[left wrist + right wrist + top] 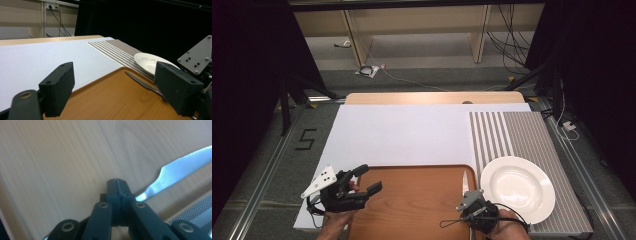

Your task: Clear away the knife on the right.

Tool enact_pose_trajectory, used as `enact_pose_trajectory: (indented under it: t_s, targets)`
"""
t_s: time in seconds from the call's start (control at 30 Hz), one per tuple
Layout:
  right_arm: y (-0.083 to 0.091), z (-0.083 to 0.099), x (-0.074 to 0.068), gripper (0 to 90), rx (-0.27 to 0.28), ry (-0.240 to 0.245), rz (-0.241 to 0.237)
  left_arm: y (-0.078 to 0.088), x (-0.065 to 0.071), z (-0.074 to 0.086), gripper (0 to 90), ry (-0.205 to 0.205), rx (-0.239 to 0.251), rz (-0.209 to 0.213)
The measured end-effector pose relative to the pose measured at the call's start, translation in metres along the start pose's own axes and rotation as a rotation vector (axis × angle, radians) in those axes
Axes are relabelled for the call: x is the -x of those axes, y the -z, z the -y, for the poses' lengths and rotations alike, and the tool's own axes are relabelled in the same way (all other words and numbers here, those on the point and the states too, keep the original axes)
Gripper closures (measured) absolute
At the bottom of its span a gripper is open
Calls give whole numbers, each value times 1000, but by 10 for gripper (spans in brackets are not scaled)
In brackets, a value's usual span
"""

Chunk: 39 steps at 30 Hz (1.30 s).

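A wooden tray [412, 205] lies at the near edge of the table. A table knife [464, 180] rests along its right side, blade pointing away from me. My right gripper [469, 194] is low over the tray at the knife's handle end. In the right gripper view its jaws [117, 181] are pressed together with no gap, and the knife [180, 166] handle runs in behind the right jaw. My left gripper [371, 178] hovers over the tray's left corner, open and holding nothing [115, 92]. A white plate [517, 187] sits just right of the tray.
The plate stands on a grey striped placemat [512, 132] at the right. A large white board [402, 135] covers the table's middle and left, with the wooden table edge [432, 97] beyond it. Dark curtains flank both sides, and cables lie on the floor behind.
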State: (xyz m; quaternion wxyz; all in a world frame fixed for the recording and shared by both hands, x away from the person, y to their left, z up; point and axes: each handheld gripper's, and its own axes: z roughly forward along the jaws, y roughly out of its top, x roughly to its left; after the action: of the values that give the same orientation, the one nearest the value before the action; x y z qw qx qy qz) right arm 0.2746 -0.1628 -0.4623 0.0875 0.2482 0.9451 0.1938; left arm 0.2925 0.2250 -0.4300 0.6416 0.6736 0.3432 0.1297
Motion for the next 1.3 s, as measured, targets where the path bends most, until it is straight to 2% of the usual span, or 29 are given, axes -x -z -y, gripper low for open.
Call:
enact_pose_trajectory:
  t_s: [0.4, 0.6, 0.63, 0.67, 0.73, 0.83, 0.93, 0.97, 1.0, 1.03, 1.07, 1.1, 1.13, 1.17, 1.2, 1.27, 1.3]
  targets:
    - [5, 11, 6, 900, -10, -34, 13, 0, 0, 0, 169, -1, -1, 0]
    - [9, 14, 10, 899, 21, -57, 11, 0, 0, 0, 170, -1, -4, 1]
    - [11, 15, 12, 873, 56, -73, 21, 0, 0, 0, 170, -1, -4, 2]
    - [11, 15, 12, 873, 56, -73, 21, -1, 0, 0, 170, -2, -5, 3]
    - [15, 15, 14, 829, 106, -85, 29, -1, 0, 0, 169, -1, -10, 4]
    - [21, 14, 16, 747, 199, -121, 49, -2, 0, 0, 169, -3, -15, 7]
    - [27, 15, 18, 655, 279, -136, 83, -2, 0, 1, 169, 0, -19, 11]
    - [31, 14, 19, 617, 333, -163, 92, -3, 0, 1, 169, 2, -25, 12]
    - [31, 14, 19, 617, 333, -163, 92, -3, 0, 1, 169, 2, -25, 12]
    - [36, 15, 19, 575, 394, -174, 97, -3, 0, 1, 168, -2, -30, 16]
    - [36, 15, 19, 575, 394, -174, 97, -3, 0, 1, 168, -2, -30, 16]
    - [39, 15, 21, 537, 440, -188, 109, -3, 0, 1, 168, -2, -31, 17]
    - [39, 15, 21, 537, 440, -188, 109, -3, 0, 1, 168, -2, -33, 18]
    - [42, 16, 22, 504, 478, -199, 101, -4, 0, 1, 169, 1, -35, 22]
    - [42, 16, 22, 504, 478, -199, 101, -4, 0, 1, 169, 1, -35, 22]
    - [45, 17, 22, 479, 516, -210, 109, -4, 0, 1, 169, 2, -38, 24]
    - [46, 17, 22, 459, 530, -215, 96, -5, 1, 1, 169, 0, -41, 27]
